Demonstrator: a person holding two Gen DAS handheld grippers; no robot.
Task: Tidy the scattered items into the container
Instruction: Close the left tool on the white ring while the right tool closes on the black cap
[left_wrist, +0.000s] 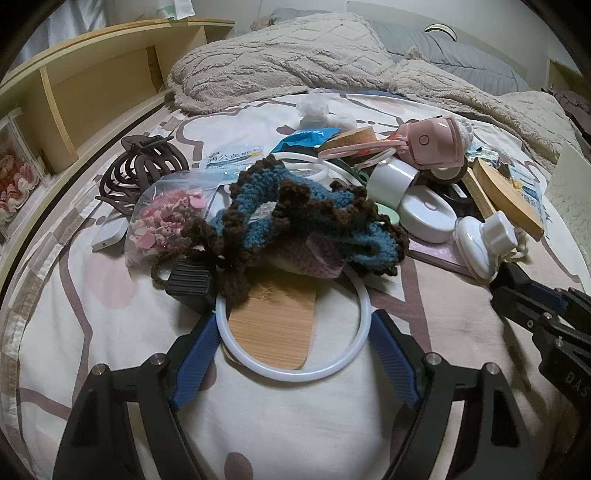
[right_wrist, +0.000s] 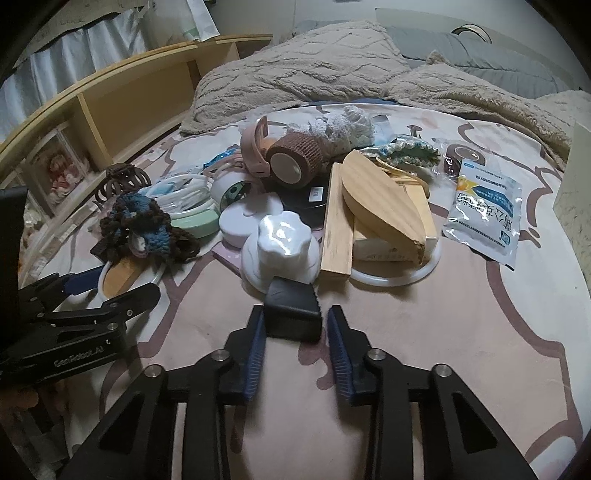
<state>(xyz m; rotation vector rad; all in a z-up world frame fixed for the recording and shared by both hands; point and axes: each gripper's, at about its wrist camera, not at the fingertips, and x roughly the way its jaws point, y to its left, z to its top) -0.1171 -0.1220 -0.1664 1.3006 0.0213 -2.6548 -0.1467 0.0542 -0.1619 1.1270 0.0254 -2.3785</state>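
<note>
On the bed (right_wrist: 406, 332), nearest in the right wrist view, the right tongs (right_wrist: 295, 310) are drawn in on a black block (right_wrist: 293, 314), with a blue pad at each of its sides. The block lies on the sheet just in front of a white knob (right_wrist: 280, 243).

Nearest in the left wrist view, the left tongs (left_wrist: 295, 315) stand wide, astride a white ring (left_wrist: 291, 374). The pads touch its outer edge on both sides, and a bamboo piece (left_wrist: 273, 325) lies flat inside it.

Just beyond the ring, a blue and brown crochet piece (left_wrist: 295, 218) overlaps its far edge.

Only the left view shows the clear zip bag (left_wrist: 166, 221) of pink bits, which lies beside the crochet piece; from the right it is hidden. Only the right view shows the pale wooden blocks (right_wrist: 373, 214) stacked beside the knob, and a white sachet (right_wrist: 484, 218) lying apart to their right.

The remaining scattered items are heaped mid-bed in both views: tape rolls, rings and a brown hair claw (left_wrist: 144, 170).

At the right edge stands the wall of a pale box (right_wrist: 576, 192). Its inside is out of view, so I cannot tell what it holds.

Farthest off lie a beige blanket (right_wrist: 295, 70) and a wooden headboard shelf (right_wrist: 140, 96).
</note>
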